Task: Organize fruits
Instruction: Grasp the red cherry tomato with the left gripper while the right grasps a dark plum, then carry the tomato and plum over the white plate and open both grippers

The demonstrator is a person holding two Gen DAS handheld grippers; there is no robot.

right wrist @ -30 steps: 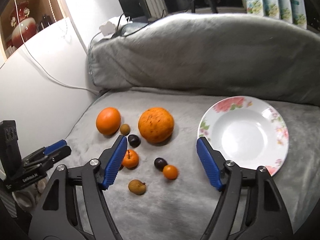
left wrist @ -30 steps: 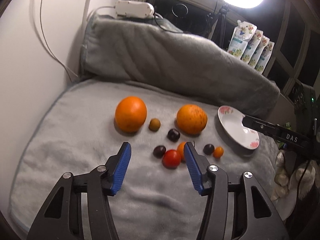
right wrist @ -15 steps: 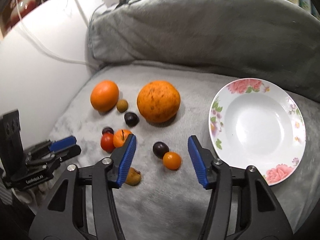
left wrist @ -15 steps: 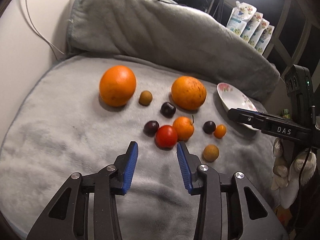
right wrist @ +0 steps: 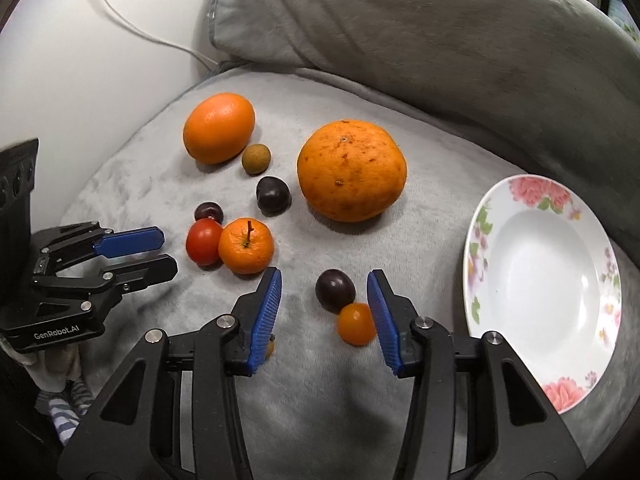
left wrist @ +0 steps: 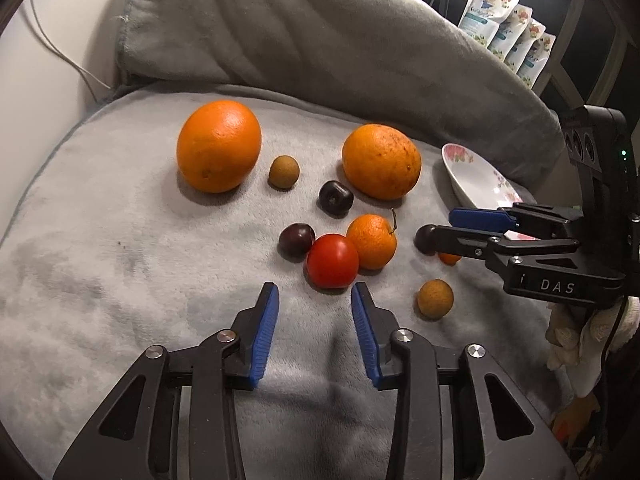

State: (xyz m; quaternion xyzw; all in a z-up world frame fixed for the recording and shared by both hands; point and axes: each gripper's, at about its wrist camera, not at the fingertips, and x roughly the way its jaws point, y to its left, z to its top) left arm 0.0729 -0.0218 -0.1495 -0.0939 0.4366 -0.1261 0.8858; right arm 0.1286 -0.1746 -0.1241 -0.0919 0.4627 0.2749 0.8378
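Fruits lie on a grey blanket [left wrist: 120,280]. My left gripper [left wrist: 315,290] hovers low with its jaws closing and nothing between them; a red tomato [left wrist: 332,261] sits just past its fingertips, touching a small stemmed tangerine [left wrist: 372,241]. The jaws of my right gripper [right wrist: 324,276] are closing around a dark plum [right wrist: 335,290] without pressing it. A small orange fruit [right wrist: 356,324] lies against the right gripper's right pad. Two big oranges [right wrist: 219,128] [right wrist: 352,171] rest farther back. The flowered white plate [right wrist: 540,280] is empty at the right.
More dark plums [left wrist: 335,197] [left wrist: 296,239] and brown longans [left wrist: 284,166] [left wrist: 435,298] are scattered among the fruit. A rolled grey blanket [right wrist: 440,40] walls the back, with a white wall and cable at the left. The right gripper [left wrist: 452,224] reaches in from the right.
Both grippers have come down and closer to the fruit while their jaws narrowed. The right one now straddles the dark plum; the left one has neared the tomato.
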